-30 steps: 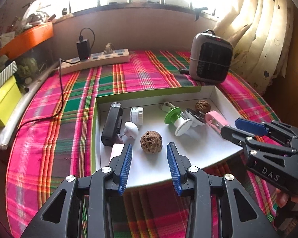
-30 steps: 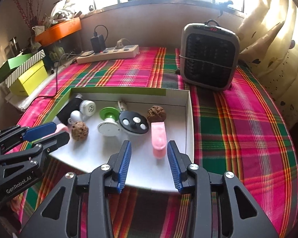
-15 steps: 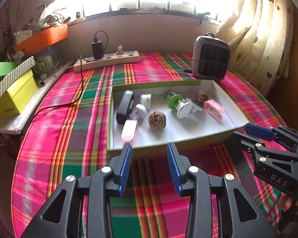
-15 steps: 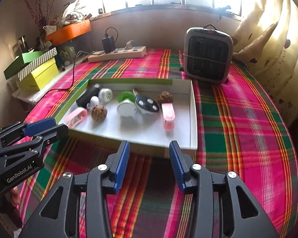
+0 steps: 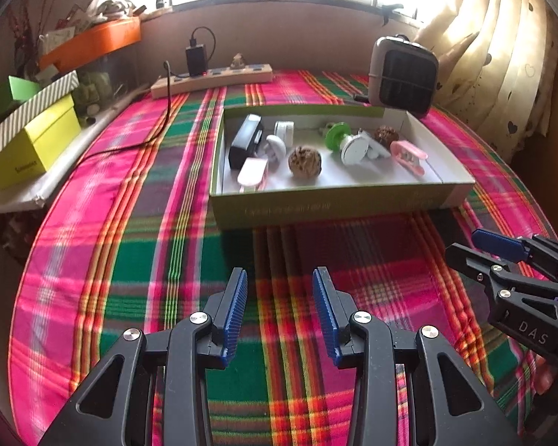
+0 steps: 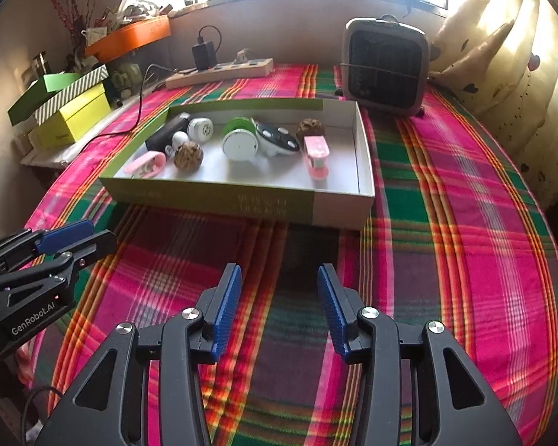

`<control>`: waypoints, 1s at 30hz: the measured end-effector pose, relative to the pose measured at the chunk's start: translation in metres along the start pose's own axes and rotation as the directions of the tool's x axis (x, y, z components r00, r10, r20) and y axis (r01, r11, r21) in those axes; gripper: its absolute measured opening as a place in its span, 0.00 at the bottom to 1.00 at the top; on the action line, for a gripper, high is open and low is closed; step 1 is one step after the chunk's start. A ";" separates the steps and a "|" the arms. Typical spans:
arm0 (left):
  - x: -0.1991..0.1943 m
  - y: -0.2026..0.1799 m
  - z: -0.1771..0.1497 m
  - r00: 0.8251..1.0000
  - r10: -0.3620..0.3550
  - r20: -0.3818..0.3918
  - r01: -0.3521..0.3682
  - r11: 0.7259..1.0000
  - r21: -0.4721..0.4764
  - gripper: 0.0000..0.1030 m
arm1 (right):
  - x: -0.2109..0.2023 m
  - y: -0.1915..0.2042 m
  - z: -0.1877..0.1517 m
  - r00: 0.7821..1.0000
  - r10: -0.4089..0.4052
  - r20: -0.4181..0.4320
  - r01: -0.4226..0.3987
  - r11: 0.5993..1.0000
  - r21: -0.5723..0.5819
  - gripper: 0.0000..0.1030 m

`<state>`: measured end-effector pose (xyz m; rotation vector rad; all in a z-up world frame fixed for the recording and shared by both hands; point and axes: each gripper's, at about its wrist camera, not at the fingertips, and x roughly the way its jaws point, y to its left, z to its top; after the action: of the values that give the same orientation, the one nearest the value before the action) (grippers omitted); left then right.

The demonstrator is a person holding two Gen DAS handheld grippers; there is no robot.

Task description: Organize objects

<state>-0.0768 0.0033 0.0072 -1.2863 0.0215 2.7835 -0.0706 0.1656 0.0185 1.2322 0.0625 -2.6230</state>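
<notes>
A shallow green-and-white box (image 5: 327, 204) (image 6: 241, 200) lies on the plaid tablecloth and holds several small items: a black case (image 5: 243, 141), two walnuts (image 5: 304, 161) (image 6: 310, 126), two pink clips (image 5: 409, 152) (image 6: 145, 163), a green-and-white spool (image 6: 238, 141) and a black key fob (image 6: 279, 139). My left gripper (image 5: 279, 308) is open and empty, well in front of the box. My right gripper (image 6: 277, 308) is open and empty too, in front of the box; it also shows at the right edge of the left wrist view (image 5: 502, 256).
A grey heater (image 6: 385, 70) stands behind the box at the right. A power strip with a charger (image 5: 212, 78) lies at the back. Yellow and green boxes (image 5: 29, 137) sit on a ledge at the left. A curtain (image 5: 502, 55) hangs at the right.
Both grippers have drawn back from over the box toward the near edge of the table; the box and its items now sit farther away. Both stayed open and empty.
</notes>
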 end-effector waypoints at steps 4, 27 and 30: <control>0.004 0.000 -0.006 1.000 -0.004 -0.020 0.004 1.000 -0.004 0.34 | -0.001 0.002 -0.005 1.000 -0.014 -0.006 0.014 1.000 -0.009 0.45; 0.004 -0.010 -0.013 0.999 0.036 -0.013 -0.037 0.999 -0.011 0.40 | -0.003 -0.003 -0.023 0.996 -0.081 -0.031 0.082 0.997 0.001 0.71; 0.004 -0.010 -0.013 0.999 0.043 -0.013 -0.043 0.999 -0.007 0.40 | -0.004 -0.004 -0.024 0.996 -0.084 -0.032 0.085 0.996 0.007 0.72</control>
<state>-0.0688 0.0132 -0.0042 -1.3201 0.0403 2.8135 -0.0511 0.1737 0.0055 1.3019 0.1117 -2.6778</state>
